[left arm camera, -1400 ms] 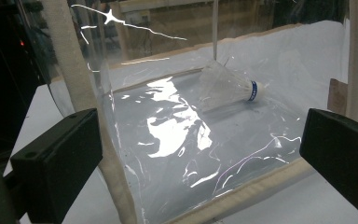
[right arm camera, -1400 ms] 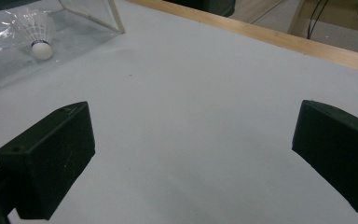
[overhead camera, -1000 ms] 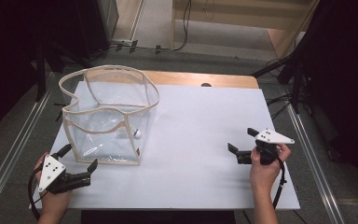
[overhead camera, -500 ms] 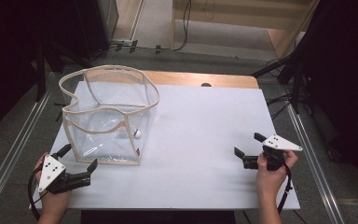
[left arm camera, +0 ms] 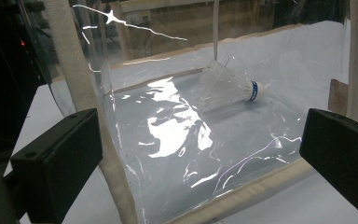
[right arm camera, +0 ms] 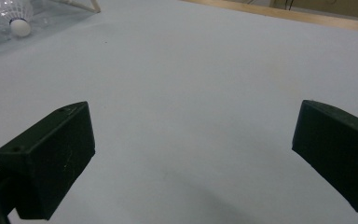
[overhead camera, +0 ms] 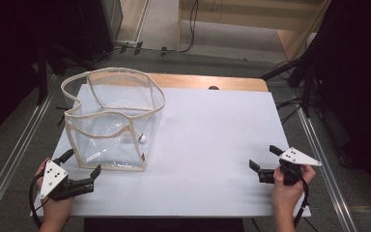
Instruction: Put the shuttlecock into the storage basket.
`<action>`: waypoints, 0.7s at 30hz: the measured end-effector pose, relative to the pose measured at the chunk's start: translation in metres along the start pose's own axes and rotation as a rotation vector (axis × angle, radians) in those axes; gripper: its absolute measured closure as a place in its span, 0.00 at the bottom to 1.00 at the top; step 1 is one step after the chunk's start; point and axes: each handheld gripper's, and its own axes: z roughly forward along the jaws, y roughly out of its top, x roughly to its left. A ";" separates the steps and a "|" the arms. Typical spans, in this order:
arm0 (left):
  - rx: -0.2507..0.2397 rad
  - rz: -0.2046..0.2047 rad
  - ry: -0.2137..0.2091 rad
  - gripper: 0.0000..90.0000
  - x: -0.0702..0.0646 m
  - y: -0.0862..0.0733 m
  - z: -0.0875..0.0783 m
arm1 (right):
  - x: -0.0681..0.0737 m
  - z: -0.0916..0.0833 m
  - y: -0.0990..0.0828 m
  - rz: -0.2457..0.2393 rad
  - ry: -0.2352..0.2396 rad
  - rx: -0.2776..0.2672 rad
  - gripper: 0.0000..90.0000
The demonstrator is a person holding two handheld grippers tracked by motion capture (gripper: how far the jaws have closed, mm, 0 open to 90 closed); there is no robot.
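My left claw [overhead camera: 83, 163] sits at the lower left of the high view, jaws wide open, holding nothing. Just above it stands the clear bag [overhead camera: 113, 121]. Inside lies the shuttlecock [left arm camera: 230, 87], on its side, round nose pointing right in the left gripper view. My right claw [overhead camera: 264, 164], lower right, is open too, far away.
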 end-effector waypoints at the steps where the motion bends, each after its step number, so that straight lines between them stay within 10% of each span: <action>1: -0.001 0.000 0.000 0.00 0.000 0.000 0.000 | -0.001 -0.001 -0.001 -0.002 -0.002 -0.002 0.00; 21: -0.004 -0.007 -0.005 0.00 0.001 0.000 0.000 | -0.015 -0.025 -0.023 0.063 -0.024 -0.089 0.00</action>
